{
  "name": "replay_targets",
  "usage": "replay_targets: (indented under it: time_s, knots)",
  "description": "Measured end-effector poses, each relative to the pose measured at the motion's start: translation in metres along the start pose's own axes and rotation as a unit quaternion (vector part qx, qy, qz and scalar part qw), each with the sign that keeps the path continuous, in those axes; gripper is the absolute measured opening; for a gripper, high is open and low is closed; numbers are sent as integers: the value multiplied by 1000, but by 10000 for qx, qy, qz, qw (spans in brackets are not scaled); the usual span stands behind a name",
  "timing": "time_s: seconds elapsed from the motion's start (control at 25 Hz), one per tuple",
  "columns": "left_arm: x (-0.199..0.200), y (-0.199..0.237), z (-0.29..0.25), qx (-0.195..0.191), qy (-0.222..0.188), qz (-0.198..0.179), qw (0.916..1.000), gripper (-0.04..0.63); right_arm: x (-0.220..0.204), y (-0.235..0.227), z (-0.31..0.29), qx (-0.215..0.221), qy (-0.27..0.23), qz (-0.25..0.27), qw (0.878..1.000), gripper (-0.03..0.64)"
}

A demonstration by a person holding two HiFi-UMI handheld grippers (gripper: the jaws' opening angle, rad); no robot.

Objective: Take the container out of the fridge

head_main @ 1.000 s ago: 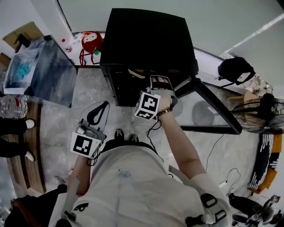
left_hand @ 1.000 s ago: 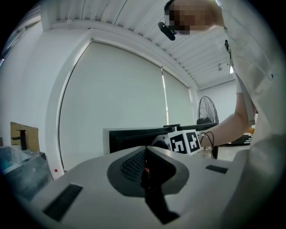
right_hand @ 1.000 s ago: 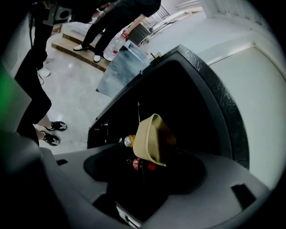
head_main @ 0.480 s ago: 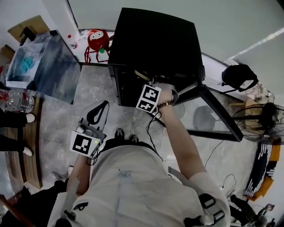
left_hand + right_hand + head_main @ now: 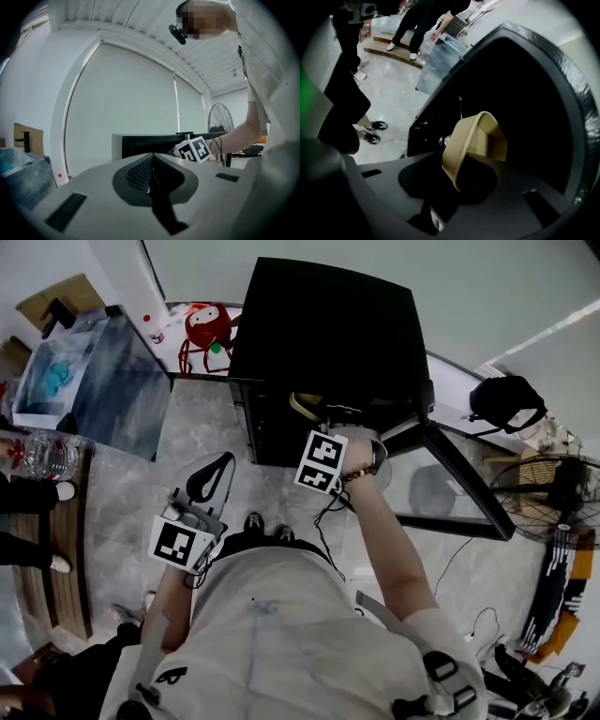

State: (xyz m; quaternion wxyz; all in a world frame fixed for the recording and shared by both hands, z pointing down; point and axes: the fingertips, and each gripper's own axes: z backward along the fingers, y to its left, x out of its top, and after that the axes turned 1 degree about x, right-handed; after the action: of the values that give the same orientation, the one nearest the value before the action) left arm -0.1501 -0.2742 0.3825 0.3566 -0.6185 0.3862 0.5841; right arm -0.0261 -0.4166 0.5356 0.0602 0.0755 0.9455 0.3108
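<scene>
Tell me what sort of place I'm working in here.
Probably an office or lab room, not a home kitchen: a small black fridge stands on a polished stone floor, a pedestal fan stands nearby, and a wide roller blind hangs behind.

- Floor (image 5: 202, 442) — pale grey marbled tile that carries everything here.
- Black fridge (image 5: 323, 324) stands on it, its glass door (image 5: 441, 474) swung wide open to the right.
- Container (image 5: 473, 140), tan, sits tilted at the fridge's open front; whether it rests on a shelf cannot be told.
- Glass-sided cabinet (image 5: 112, 395) stands left of the fridge, apart from it.
- Red object (image 5: 208, 326) lies behind, between the cabinet and the fridge.
- Wooden step (image 5: 70, 549) runs along the left edge — a bystander's shoe (image 5: 61, 493) is planted on it.
- Standing fan (image 5: 553, 484) is at the far right.
- Thin black cable (image 5: 459, 549) trails over the tiles below the door.
- Wearer's black shoes (image 5: 251, 521) stand just before the fridge.
</scene>
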Motion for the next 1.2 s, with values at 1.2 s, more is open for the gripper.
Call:
replay_targets:
  time_s: [1.2]
  knots:
    - [2,-13,-33,-485,-164,-57,9987,9,-17,87,101,703,-267,310,9967,95]
